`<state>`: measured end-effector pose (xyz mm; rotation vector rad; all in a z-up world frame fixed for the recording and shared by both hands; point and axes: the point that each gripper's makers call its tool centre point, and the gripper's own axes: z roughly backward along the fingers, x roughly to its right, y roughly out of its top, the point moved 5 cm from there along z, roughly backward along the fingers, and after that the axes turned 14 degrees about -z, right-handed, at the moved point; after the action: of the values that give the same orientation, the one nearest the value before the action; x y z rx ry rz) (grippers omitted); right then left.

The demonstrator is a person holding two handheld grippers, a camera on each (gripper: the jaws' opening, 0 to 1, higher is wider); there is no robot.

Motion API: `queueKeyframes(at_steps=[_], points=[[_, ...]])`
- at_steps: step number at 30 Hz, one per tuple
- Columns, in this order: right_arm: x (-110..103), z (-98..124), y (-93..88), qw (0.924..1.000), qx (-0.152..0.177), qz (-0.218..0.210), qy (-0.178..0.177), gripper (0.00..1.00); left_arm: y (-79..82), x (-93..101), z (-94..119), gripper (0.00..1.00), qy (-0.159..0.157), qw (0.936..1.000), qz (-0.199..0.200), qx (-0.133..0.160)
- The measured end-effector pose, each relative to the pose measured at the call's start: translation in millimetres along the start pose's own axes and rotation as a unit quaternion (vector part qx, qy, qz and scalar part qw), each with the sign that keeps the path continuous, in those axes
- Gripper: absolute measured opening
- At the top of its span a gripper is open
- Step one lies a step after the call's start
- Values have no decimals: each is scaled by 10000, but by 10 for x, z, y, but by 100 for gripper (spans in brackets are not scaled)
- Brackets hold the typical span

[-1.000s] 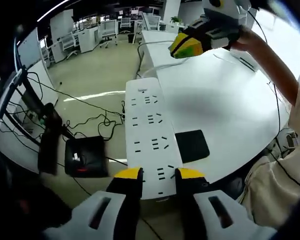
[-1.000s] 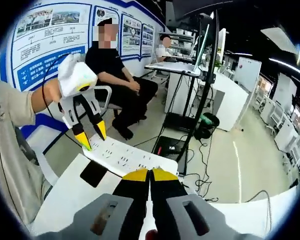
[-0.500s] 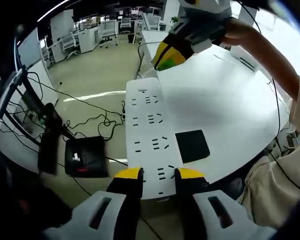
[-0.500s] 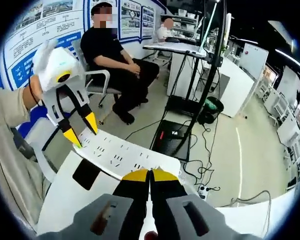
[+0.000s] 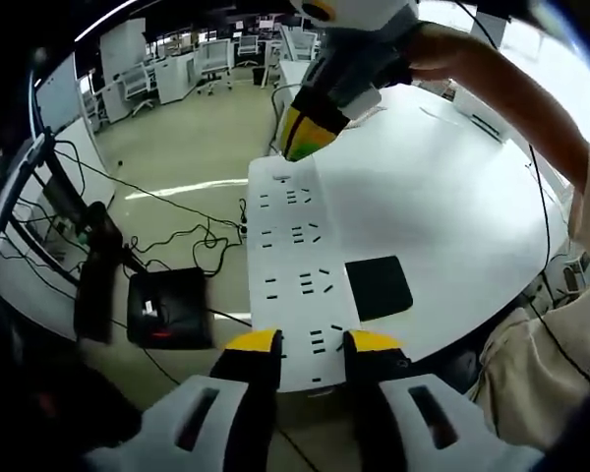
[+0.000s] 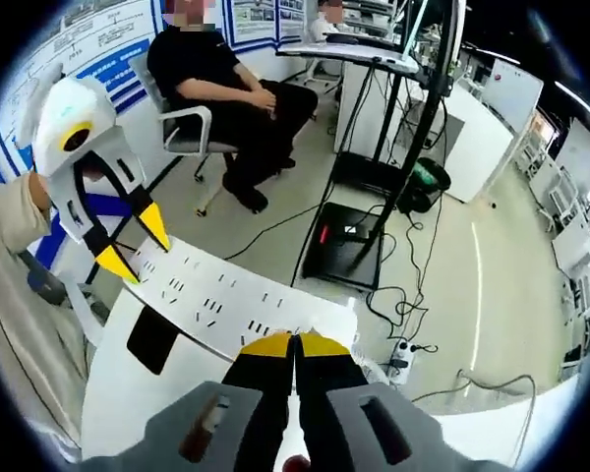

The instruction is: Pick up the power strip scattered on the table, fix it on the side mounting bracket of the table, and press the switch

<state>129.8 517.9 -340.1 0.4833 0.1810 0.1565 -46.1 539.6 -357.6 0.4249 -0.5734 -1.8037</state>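
**Left gripper view: strip pinned at the table edge, second gripper closing on the far end**

Left gripper view, nearest: left gripper [image 5: 313, 342] pinches the near end of the white power strip [image 5: 293, 258] between its yellow tips. The strip lies along the edge of the white table [image 5: 452, 206], probably held steady there so the other hand can work on it. Just beside it, a black pad [image 5: 378, 287]. At the strip's far end, right gripper [image 5: 310, 128] hangs tips down.

Right gripper view: right gripper's tips [image 6: 295, 344] pressed together, nothing between them, likely set to press the switch. Left gripper [image 6: 130, 241] grips the strip's [image 6: 221, 295] far end.

Change: a second ago the right gripper sat higher and off to the side; it has come down over the strip's end.
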Motion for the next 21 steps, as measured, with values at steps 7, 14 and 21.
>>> queueKeyframes(at_steps=[7,14,21], points=[[-43,-61,-9,9994,-343,-73,-36,0,-1,-4,4,30,-5,10000,-2,1],[-60,-80,15,9987,-487,-132,-44,0,-12,22,16,29,-6,10000,13,33],[-46,-176,-33,9977,-668,-106,-74,0,-4,-1,13,29,-6,10000,19,14]])
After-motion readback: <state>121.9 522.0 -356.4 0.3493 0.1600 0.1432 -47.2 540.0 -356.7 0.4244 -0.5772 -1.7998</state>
